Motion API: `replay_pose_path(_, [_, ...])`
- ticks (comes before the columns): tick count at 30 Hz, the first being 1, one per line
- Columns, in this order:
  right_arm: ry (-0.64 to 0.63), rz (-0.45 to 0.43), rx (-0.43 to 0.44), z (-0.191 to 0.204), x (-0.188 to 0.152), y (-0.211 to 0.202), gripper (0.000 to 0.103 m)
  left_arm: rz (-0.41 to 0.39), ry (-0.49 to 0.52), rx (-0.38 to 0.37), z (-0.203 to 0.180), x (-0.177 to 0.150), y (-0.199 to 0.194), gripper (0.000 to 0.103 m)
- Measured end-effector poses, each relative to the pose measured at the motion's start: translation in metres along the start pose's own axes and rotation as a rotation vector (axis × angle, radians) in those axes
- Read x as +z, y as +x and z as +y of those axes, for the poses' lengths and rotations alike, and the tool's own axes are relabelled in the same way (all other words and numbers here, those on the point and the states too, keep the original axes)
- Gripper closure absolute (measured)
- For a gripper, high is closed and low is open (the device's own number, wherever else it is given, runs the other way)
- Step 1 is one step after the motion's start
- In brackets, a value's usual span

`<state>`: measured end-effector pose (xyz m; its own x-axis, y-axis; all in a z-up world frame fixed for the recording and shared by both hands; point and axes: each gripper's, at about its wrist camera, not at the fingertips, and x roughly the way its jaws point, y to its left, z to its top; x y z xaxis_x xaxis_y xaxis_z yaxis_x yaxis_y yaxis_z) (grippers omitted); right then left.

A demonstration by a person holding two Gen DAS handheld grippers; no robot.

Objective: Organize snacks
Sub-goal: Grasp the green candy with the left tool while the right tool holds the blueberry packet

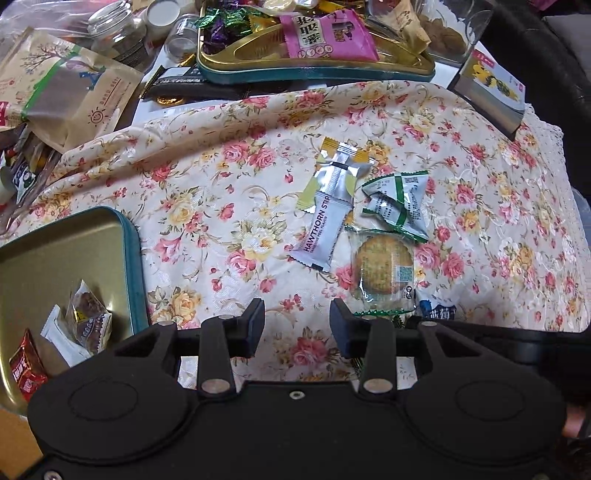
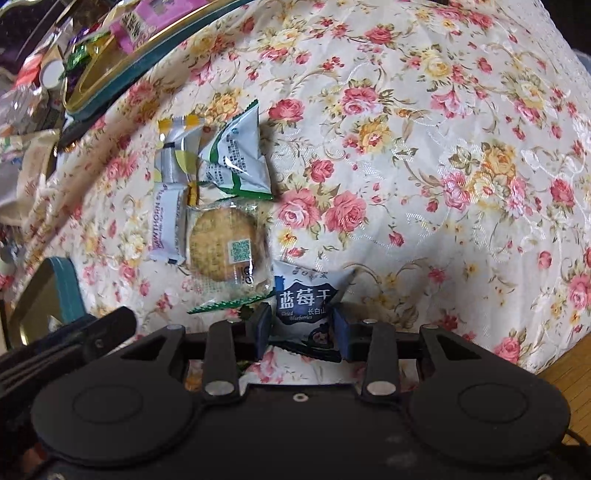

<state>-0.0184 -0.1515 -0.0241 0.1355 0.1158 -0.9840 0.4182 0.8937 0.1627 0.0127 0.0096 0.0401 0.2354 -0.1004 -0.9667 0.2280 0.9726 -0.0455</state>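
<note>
My right gripper point(image 2: 301, 326) points down at the floral cloth point(image 2: 406, 147) and is shut on a blue dried-blueberry packet point(image 2: 308, 299), one pad on each side of it. That packet's corner point(image 1: 437, 312) also shows in the left wrist view. Just beyond lie a wrapped round cookie point(image 2: 225, 247), a white hawthorn strip point(image 2: 166, 225), a silver-yellow packet point(image 2: 177, 155) and a green-edged white packet point(image 2: 240, 162). My left gripper point(image 1: 297, 325) hangs open and empty over bare cloth, short of the hawthorn strip point(image 1: 325, 229) and cookie point(image 1: 384, 269).
A teal-rimmed gold tin lid point(image 1: 131, 258) at the left holds a red packet point(image 1: 26, 373) and a clear-wrapped sweet point(image 1: 88, 314). A second tin point(image 1: 314, 74) full of sweets stands at the back, with jars point(image 1: 114, 33) and paper bags point(image 1: 66, 92) to its left.
</note>
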Motion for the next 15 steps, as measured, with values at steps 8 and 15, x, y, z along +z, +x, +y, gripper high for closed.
replay_pose_path(8, [-0.11, -0.082, -0.08, 0.0, 0.0, -0.011, 0.072, 0.0, 0.129, -0.029, -0.022, -0.014, 0.003, 0.054])
replay_pose_path(15, [-0.002, -0.122, -0.044, -0.033, 0.02, -0.04, 0.071, 0.025, 0.262, -0.104, -0.059, -0.026, 0.013, 0.054])
